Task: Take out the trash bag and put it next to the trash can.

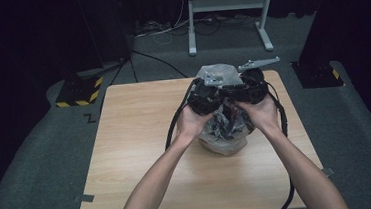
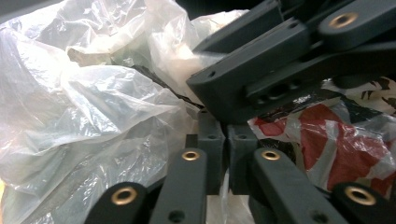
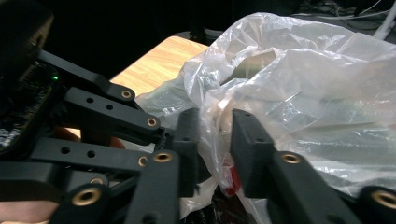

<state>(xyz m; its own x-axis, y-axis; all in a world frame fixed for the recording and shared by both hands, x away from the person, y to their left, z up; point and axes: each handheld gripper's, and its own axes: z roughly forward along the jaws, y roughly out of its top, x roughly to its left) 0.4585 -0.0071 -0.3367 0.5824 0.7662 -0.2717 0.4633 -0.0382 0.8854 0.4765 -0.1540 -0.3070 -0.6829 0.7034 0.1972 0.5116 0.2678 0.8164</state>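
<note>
A lab or recording studio, not a home; black curtains wall it in; grey carpet underfoot; hazard-striped stand bases at ten and two o'clock; a white metal frame and loose cables at twelve; a bare wooden table centre.
</note>
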